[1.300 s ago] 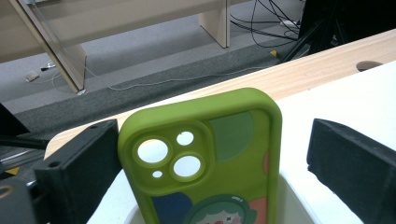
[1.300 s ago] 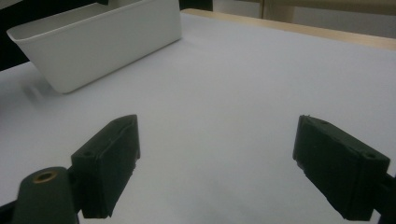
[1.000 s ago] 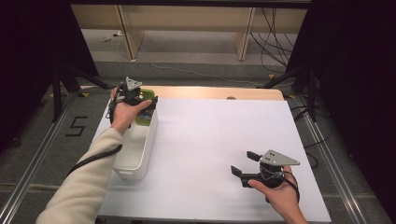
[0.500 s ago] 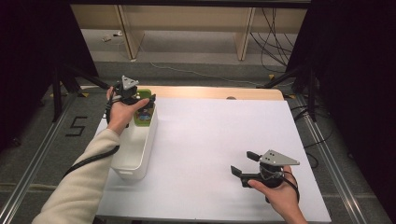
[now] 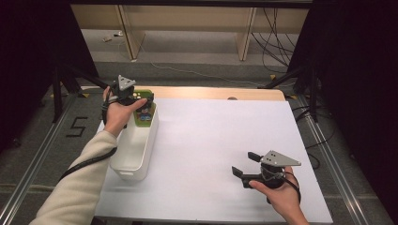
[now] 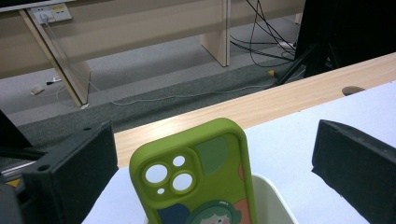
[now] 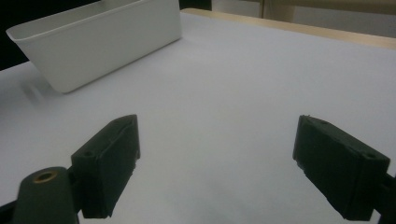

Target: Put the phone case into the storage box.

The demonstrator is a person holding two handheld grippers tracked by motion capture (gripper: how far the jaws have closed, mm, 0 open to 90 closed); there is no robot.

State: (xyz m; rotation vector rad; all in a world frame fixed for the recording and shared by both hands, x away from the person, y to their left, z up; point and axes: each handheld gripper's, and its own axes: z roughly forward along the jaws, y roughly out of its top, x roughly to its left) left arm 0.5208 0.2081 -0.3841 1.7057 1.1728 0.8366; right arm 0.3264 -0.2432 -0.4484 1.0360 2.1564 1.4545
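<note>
The bin [image 5: 136, 145] is the landmark: a long white tub lying on the white sheet [image 5: 220, 140] near the sheet's left edge, one short end toward the person and the other toward the far side of the table [image 5: 211, 93].

The phone case [image 5: 144, 108] stands in the far end of the bin. It is green, upright, with its lower part down inside the bin and its top above the rim. In the left gripper view the case [image 6: 196, 177] shows its back: three round camera holes in a raised corner patch, and a cartoon face lower down. The bin's white rim [image 6: 273, 198] curves just behind it there.

The left gripper [image 5: 136, 101] is over the bin's far end, held by a hand in a cream sleeve [image 5: 80, 187]. In its own view the two black jaws stand wide on either side of the case, with clear gaps between each pad and the case's edges, so nothing is clamped.

The right gripper [image 5: 246, 164] is well apart from the bin, toward the near right part of the sheet. In the right gripper view its jaws are spread wide with only bare sheet between them, and the bin [image 7: 98, 42] shows beyond, at the upper left.
</note>
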